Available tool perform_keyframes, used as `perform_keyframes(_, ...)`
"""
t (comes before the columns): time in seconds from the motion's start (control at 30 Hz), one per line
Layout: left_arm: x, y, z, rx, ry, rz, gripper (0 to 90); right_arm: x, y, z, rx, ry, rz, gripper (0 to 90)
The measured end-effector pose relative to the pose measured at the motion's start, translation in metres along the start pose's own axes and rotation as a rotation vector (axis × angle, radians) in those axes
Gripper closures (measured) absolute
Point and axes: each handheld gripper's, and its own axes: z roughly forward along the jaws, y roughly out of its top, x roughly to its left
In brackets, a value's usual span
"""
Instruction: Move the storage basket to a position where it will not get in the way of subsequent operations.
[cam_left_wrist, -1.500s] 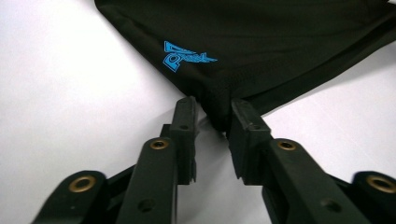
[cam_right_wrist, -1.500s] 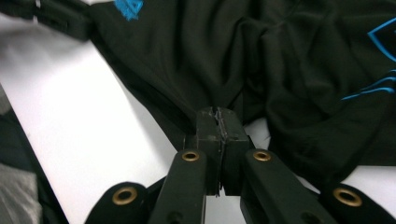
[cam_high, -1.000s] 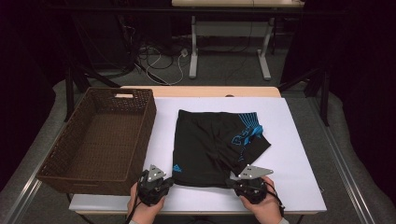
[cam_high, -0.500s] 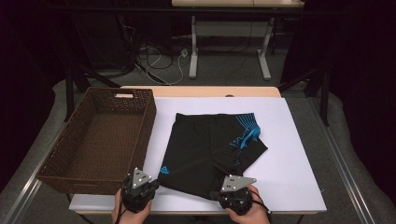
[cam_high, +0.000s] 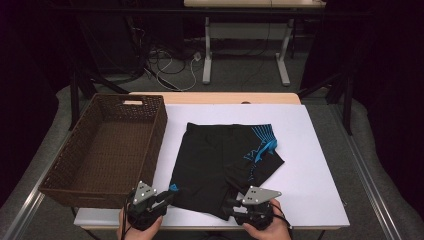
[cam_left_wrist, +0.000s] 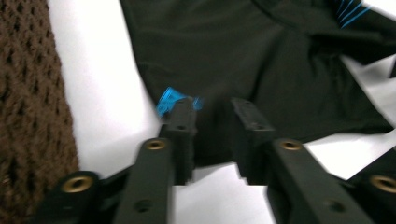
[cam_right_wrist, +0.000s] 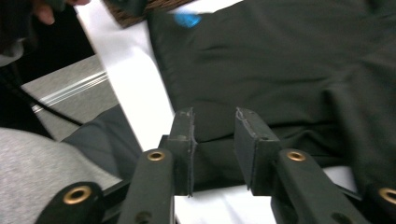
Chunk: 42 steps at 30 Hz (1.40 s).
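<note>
From the high view I see the black shorts (cam_high: 225, 167) flat mid-worktop, hem at the near edge, beside the wicker basket (cam_high: 107, 145). My left gripper (cam_left_wrist: 212, 116) view shows its jaws just parted, hem between, a blue logo (cam_left_wrist: 170, 99) there. Right gripper (cam_right_wrist: 215, 128) view: likewise released, astride the hem.

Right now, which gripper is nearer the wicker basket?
Left. The left gripper sits just off the wicker basket's near right corner; the right gripper is across the black shorts.

No text can be read; the small blue mark (cam_high: 173, 187) near the left hem of the black shorts (cam_high: 220, 160) is too blurred.
</note>
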Motion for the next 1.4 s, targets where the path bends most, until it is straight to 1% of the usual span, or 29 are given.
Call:
perform_keyframes(0.03, 0.0, 0.0, 0.0, -0.009, -0.005, -0.003, 66.3, -0.002, 0.0, -0.001, -0.008, -0.008, 0.001, 65.4)
perform_keyframes(0.07, -0.001, 0.001, 0.001, -0.011, -0.001, 0.01, 65.4, -0.004, 0.001, -0.002, -0.012, -0.022, 0.003, 64.8)
perform_keyframes(0.1, -0.002, 0.001, 0.001, -0.007, -0.005, 0.01, 63.6, -0.008, 0.001, -0.004, -0.017, -0.034, 0.007, 64.5)
perform_keyframes(0.17, -0.003, 0.001, 0.005, -0.016, 0.0, 0.012, 59.7, -0.012, 0.001, -0.006, -0.022, -0.06, 0.012, 62.9)
perform_keyframes(0.2, -0.004, 0.001, 0.007, -0.019, -0.007, 0.005, 56.8, -0.015, 0.002, -0.007, -0.023, -0.071, 0.015, 61.7)
perform_keyframes(0.27, -0.005, 0.001, 0.009, -0.015, -0.011, 0.007, 53.9, -0.019, 0.002, -0.009, -0.023, -0.089, 0.022, 58.8)
perform_keyframes(0.33, -0.007, 0.003, 0.012, -0.014, -0.025, 0.005, 50.9, -0.024, 0.003, -0.009, -0.022, -0.108, 0.022, 56.7)
perform_keyframes(0.37, -0.008, 0.003, 0.013, -0.023, -0.027, 0.01, 49.9, -0.026, 0.003, -0.01, -0.02, -0.117, 0.024, 55.6)
perform_keyframes(0.43, -0.011, 0.004, 0.015, -0.03, -0.039, 0.008, 47.4, -0.031, 0.004, -0.012, -0.021, -0.134, 0.036, 54.5)
perform_keyframes(0.47, -0.011, 0.005, 0.016, -0.029, -0.044, 0.016, 46.1, -0.033, 0.005, -0.014, -0.019, -0.14, 0.039, 54.1)
perform_keyframes(0.5, -0.013, 0.006, 0.017, -0.028, -0.048, 0.014, 45.6, -0.036, 0.006, -0.016, -0.019, -0.155, 0.036, 53.6)
perform_keyframes(0.53, -0.013, 0.007, 0.018, -0.03, -0.052, 0.011, 44.5, -0.038, 0.008, -0.017, -0.023, -0.159, 0.035, 53.3)
perform_keyframes(0.57, -0.014, 0.008, 0.019, -0.028, -0.049, 0.018, 43.4, -0.04, 0.009, -0.019, -0.028, -0.168, 0.039, 53.0)
perform_keyframes(0.6, -0.014, 0.009, 0.02, -0.03, -0.058, 0.02, 42.6, -0.042, 0.01, -0.021, -0.03, -0.171, 0.044, 52.4)
perform_keyframes(0.67, -0.016, 0.011, 0.022, -0.034, -0.062, 0.018, 41.4, -0.046, 0.012, -0.023, -0.038, -0.184, 0.05, 51.6)
perform_keyframes(0.7, -0.017, 0.012, 0.024, -0.031, -0.065, 0.027, 40.9, -0.049, 0.013, -0.025, -0.038, -0.19, 0.05, 50.9)
perform_keyframes(0.73, -0.018, 0.014, 0.026, -0.033, -0.075, 0.026, 40.3, -0.05, 0.014, -0.026, -0.037, -0.194, 0.057, 50.1)
perform_keyframes(0.8, -0.018, 0.019, 0.029, -0.028, -0.092, 0.031, 38.6, -0.055, 0.015, -0.028, -0.048, -0.211, 0.05, 48.6)
perform_keyframes(0.83, -0.019, 0.021, 0.031, -0.031, -0.097, 0.023, 37.9, -0.057, 0.016, -0.029, -0.049, -0.214, 0.049, 48.1)
perform_keyframes(0.93, -0.022, 0.029, 0.036, -0.045, -0.103, 0.031, 36.0, -0.064, 0.017, -0.033, -0.061, -0.23, 0.057, 46.8)
perform_keyframes(1.03, -0.025, 0.036, 0.04, -0.053, -0.123, 0.031, 34.7, -0.071, 0.018, -0.037, -0.052, -0.251, 0.064, 46.8)
perform_keyframes(1.1, -0.028, 0.041, 0.042, -0.062, -0.13, 0.039, 34.6, -0.076, 0.019, -0.039, -0.047, -0.259, 0.071, 46.5)
perform_keyframes(1.2, -0.032, 0.047, 0.048, -0.064, -0.15, 0.041, 34.2, -0.084, 0.019, -0.042, -0.04, -0.272, 0.078, 46.3)
perform_keyframes(1.33, -0.036, 0.055, 0.054, -0.056, -0.186, 0.036, 32.0, -0.095, 0.022, -0.045, -0.039, -0.296, 0.088, 45.8)
perform_keyframes(1.4, -0.037, 0.059, 0.058, -0.063, -0.201, 0.027, 30.9, -0.101, 0.024, -0.047, -0.033, -0.31, 0.095, 45.8)
